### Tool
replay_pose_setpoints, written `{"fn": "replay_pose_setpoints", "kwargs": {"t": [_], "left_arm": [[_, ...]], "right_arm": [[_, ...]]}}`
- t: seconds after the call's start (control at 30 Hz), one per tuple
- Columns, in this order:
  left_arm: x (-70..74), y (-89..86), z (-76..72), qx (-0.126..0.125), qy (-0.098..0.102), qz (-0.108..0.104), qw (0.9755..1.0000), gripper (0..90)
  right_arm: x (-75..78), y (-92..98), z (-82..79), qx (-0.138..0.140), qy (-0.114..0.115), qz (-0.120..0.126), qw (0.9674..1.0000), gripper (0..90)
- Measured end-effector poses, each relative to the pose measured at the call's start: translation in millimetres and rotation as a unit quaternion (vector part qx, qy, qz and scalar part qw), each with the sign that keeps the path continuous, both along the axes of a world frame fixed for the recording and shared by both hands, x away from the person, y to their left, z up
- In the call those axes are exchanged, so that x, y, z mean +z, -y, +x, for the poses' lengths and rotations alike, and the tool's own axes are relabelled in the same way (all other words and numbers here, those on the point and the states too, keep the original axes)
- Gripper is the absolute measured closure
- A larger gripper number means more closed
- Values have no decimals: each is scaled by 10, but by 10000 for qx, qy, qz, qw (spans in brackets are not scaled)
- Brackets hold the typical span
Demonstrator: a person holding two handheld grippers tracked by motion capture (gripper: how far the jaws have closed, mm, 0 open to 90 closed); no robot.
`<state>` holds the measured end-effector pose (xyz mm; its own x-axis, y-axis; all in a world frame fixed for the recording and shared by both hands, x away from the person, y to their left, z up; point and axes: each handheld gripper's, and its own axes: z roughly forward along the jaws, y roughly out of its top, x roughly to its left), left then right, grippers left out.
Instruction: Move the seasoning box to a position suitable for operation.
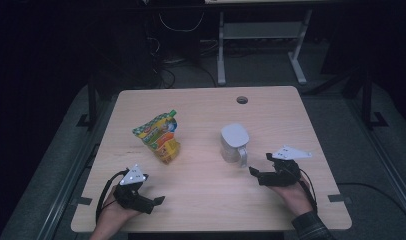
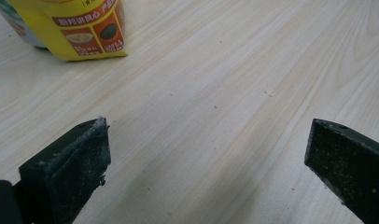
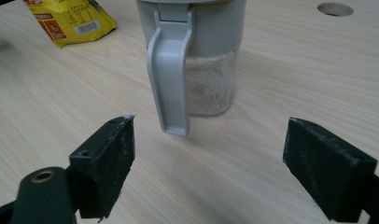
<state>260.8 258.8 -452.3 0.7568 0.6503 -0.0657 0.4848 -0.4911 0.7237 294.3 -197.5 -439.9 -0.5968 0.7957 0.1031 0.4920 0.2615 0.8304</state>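
Work appears barely begun: the yellow pouch is standing left of centre on the table, untouched. The left gripper is resting wide open, holding nothing. The jug is standing mid-table, handle facing the right gripper, whose jaws are gaping empty just short of it.

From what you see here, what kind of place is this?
Probably a lab or workshop, not a home: a bare wooden table with a cable hole, loose cables on grey carpet, and a metal-framed bench behind.

lab | bare wooden table | floor cables | desk frame
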Motion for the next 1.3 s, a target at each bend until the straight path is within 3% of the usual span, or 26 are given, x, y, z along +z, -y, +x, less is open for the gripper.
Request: {"fn": "replay_pose_setpoints", "kwargs": {"t": [0.77, 1.17, 1.3], "left_arm": [[-21, -7, 23, -12, 10, -57, 10000, 0], [-27, -9, 22, 9, 7, -119, 9999, 0], [-26, -18, 24, -5, 19, -104, 9999, 0]], "right_arm": [[106, -224, 176, 189, 79, 53, 9998, 212], [104, -383, 267, 116, 62, 22, 9999, 286], [110, -400, 283, -6, 86, 24, 10000, 360]]}}
